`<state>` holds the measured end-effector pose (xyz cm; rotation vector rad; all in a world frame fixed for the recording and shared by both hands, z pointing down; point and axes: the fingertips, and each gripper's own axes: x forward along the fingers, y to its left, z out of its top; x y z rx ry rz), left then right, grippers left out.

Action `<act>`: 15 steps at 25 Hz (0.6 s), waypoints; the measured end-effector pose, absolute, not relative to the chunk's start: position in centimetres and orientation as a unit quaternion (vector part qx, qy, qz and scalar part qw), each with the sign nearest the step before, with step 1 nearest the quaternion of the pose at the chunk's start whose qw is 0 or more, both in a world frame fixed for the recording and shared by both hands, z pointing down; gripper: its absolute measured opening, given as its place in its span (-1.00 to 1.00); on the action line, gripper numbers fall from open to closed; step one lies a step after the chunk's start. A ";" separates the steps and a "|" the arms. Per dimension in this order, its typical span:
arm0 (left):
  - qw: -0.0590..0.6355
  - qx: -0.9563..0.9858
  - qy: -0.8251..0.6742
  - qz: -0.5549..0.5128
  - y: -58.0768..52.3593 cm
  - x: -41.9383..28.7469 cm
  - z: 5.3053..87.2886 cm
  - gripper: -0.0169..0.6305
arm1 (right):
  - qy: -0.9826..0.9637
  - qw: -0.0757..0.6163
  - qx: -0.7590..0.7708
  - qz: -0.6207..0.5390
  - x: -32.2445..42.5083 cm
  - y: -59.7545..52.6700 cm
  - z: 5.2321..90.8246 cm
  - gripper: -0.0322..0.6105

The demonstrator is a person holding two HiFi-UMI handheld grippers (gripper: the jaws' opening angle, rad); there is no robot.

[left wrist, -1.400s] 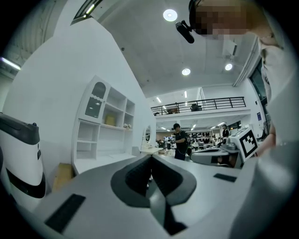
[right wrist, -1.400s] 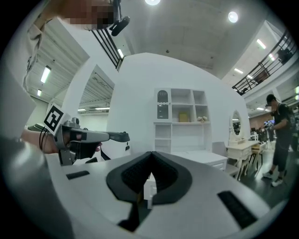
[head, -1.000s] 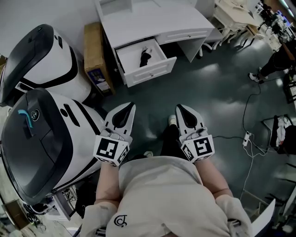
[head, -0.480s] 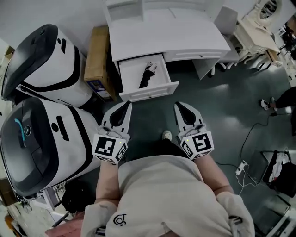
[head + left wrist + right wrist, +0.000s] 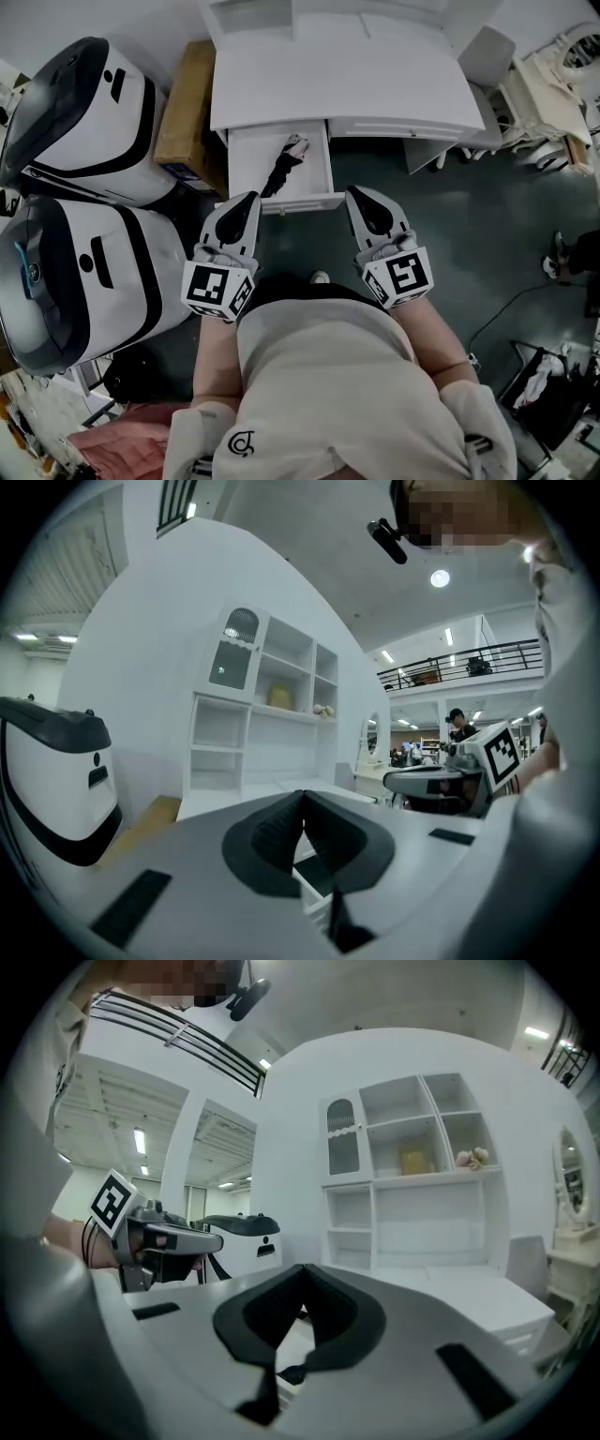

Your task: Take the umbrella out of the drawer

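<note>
Machines at far left: two large white-and-black units [image 5: 80,197] stand beside the desk. They crowd the left side, so the left elbow has little room to swing.
Cardboard box: the box [image 5: 183,108] leans between the upper unit and the desk and plays no part in this step.
Left gripper: the left gripper [image 5: 246,202] hovers just short of the drawer front, its jaws pressed together with nothing between them.
Drawer: the drawer [image 5: 246,164] is pulled out from the left end of the white desk [image 5: 375,89], so no opening is needed, only a reach in.
Umbrella: the black folded umbrella [image 5: 278,171] lies slantwise in the drawer. Its pale upper end sits close to the desk edge and the drawer's right wall.
Right gripper: the right gripper [image 5: 358,197] is also closed and empty, just right of the drawer front.
Step in hand: this looks like the approach, before any grasp.
How to do it well: spread one gripper's jaws before it dips into the drawer. Set them across the umbrella's middle, square to its length, and close firmly. Lift up and back towards the body so the far end clears the desk edge.
Risk: a pinch on loose fabric alone may slip.
</note>
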<state>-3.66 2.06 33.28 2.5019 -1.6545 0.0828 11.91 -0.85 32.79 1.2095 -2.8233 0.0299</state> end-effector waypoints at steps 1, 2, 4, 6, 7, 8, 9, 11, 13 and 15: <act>0.074 0.831 -0.551 0.029 1.4 -3.3 33.7 -0.91 | -0.919 0.036 0.392 0.015 12.2 -1.7 33.2 -0.88; 0.079 0.830 -0.551 0.032 0.7 -2.9 34.1 -0.91 | -0.920 0.038 0.389 0.020 12.3 -2.4 33.7 -0.88; 0.089 0.831 -0.548 0.039 -1.0 -2.5 35.0 -0.91 | -0.924 0.044 0.379 0.026 12.0 -3.8 34.5 -0.88; 0.094 0.832 -0.544 0.045 -2.9 -2.3 35.8 -0.91 | -0.928 0.051 0.368 0.029 11.3 -5.1 35.2 -0.88; 0.096 0.833 -0.542 0.048 -3.9 -2.3 36.2 -0.91 | -0.930 0.053 0.364 0.031 10.9 -5.9 35.6 -0.88; 0.098 0.834 -0.540 0.050 -4.9 -2.3 36.6 -0.91 | -0.930 0.055 0.362 0.032 10.6 -6.7 35.9 -0.88; 0.101 0.836 -0.538 0.051 -5.8 -2.4 37.1 -0.91 | -0.929 0.056 0.364 0.033 10.4 -7.6 36.2 -0.88; 0.106 0.839 -0.531 0.050 -7.7 -2.8 38.1 -0.91 | -0.923 0.060 0.380 0.035 10.2 -9.7 36.8 -0.88; 0.106 0.845 -0.522 0.049 -9.6 -3.2 39.1 -0.91 | -0.915 0.063 0.396 0.044 10.1 -11.8 37.5 -0.88; 0.103 0.854 -0.508 0.051 -11.4 -3.3 40.3 -0.91 | -0.911 0.062 0.403 0.061 9.8 -13.6 38.4 -0.88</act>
